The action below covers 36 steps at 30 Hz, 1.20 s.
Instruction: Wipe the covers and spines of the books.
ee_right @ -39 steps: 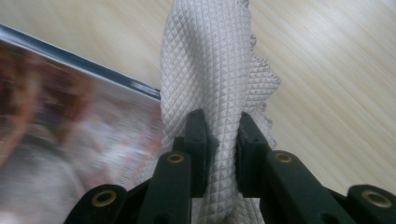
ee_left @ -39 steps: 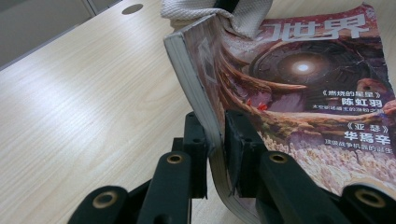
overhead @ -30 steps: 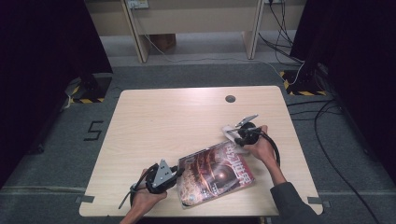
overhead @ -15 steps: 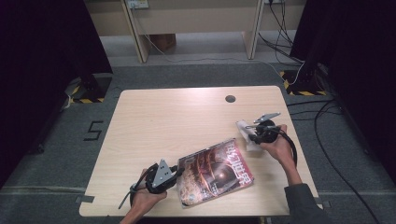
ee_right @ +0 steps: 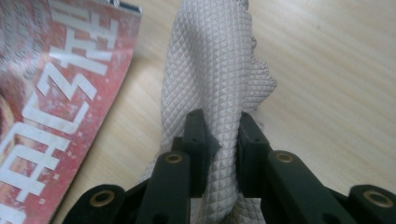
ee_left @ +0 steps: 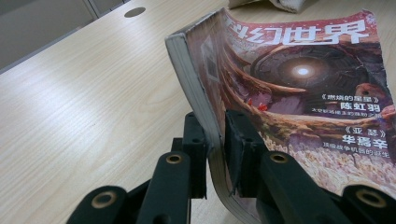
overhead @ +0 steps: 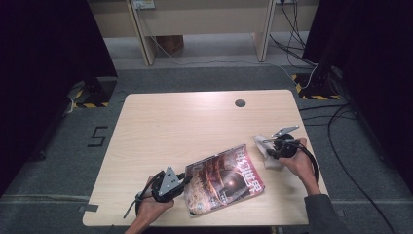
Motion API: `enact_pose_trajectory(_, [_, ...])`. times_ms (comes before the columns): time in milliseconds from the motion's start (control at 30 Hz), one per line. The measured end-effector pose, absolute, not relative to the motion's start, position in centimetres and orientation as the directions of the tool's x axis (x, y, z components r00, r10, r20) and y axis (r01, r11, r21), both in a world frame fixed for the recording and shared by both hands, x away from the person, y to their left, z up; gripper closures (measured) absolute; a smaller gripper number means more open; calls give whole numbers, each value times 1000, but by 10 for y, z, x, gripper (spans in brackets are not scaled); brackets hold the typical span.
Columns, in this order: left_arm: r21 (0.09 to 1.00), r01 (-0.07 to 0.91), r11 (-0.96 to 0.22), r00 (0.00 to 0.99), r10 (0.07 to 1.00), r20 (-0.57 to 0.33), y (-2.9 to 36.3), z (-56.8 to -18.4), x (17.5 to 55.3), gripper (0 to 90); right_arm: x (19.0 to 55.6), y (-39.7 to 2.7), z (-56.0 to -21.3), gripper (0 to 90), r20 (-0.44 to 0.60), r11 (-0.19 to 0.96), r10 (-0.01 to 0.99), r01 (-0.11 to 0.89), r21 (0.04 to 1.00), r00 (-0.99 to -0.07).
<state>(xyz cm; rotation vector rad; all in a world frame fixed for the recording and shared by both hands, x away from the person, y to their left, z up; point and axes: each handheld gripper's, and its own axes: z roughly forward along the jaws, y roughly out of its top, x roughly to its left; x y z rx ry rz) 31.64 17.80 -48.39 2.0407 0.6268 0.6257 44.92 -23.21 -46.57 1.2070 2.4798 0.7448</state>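
- Gripping the magazine [ee_left: 289, 93] by its spine edge, the left tongs [ee_left: 215, 144] are closed tight on it: one jaw sits under the stack of pages and the other on the red cover, and that edge bows up off the worktop [overhead: 195, 122].
- In the high view the left tongs [overhead: 181, 181] sit at the magazine's [overhead: 225, 178] near-left corner; from there it stretches away up and to the right, its long axis slanting toward the right hand [overhead: 298, 163].
- The right tongs [ee_right: 220, 140] are clamped on a pale quilted cloth [ee_right: 215, 74], bunched into a ridge between the jaws, with the rest trailing onto the wood ahead.
- Seen from above, the cloth [overhead: 269, 155] lies just beside the magazine's far right corner, close to it but not on the cover; the right tongs [overhead: 273, 148] point toward that corner.
- The relation that matters, as I judge it: the cover lies to the left of the cloth in the right gripper view, so the right hand is the nearer one to bring the cloth across, while the left keeps the magazine pinned.
- A likely snag is the raised, curved spine edge, which leaves the cover sloping rather than flat.
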Motion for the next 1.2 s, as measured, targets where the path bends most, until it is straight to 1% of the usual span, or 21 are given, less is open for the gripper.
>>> enact_pose_trajectory(100, [856, 194, -480, 745, 640, 190, 178, -484, 316, 786, 450, -233, -471, 763, -27, 515, 798, 657, 550, -602])
enact_pose_trajectory(167, [856, 193, -480, 745, 639, 191, 178, -484, 316, 786, 451, -234, -473, 733, -23, 510, 801, 661, 551, -598])
enact_pose_trajectory(233, [856, 192, -480, 745, 639, 191, 178, -484, 316, 786, 451, -235, -473, 681, -8, 495, 808, 672, 551, -589])
enact_pose_trajectory(367, [857, 193, -478, 745, 640, 189, 178, -484, 316, 786, 453, -238, -468, 555, -16, 468, 827, 671, 575, -563])
enact_pose_trajectory(467, [856, 192, -480, 745, 639, 191, 178, -484, 316, 786, 452, -239, -463, 534, -25, 458, 832, 659, 597, -555])
enact_pose_trajectory(500, [855, 193, -481, 745, 639, 191, 178, -484, 316, 786, 450, -238, -456, 514, -22, 442, 832, 637, 631, -555])
enact_pose_trajectory(567, [855, 195, -480, 745, 640, 190, 178, -484, 316, 786, 450, -238, -454, 513, -23, 441, 830, 630, 640, -558])
enact_pose_trajectory(633, [855, 195, -481, 745, 640, 190, 178, -484, 316, 786, 447, -233, -446, 488, -14, 434, 818, 601, 671, -575])
enact_pose_trajectory(833, [857, 193, -478, 744, 640, 190, 178, -484, 316, 786, 444, -215, -439, 443, -1, 445, 786, 564, 695, -618])
enact_pose_trajectory(967, [856, 194, -480, 745, 639, 190, 178, -484, 316, 786, 442, -197, -435, 413, 13, 451, 748, 522, 724, -663])
enact_pose_trajectory(1200, [856, 194, -479, 745, 640, 190, 178, -484, 316, 786, 439, -169, -435, 377, 22, 485, 687, 481, 730, -726])
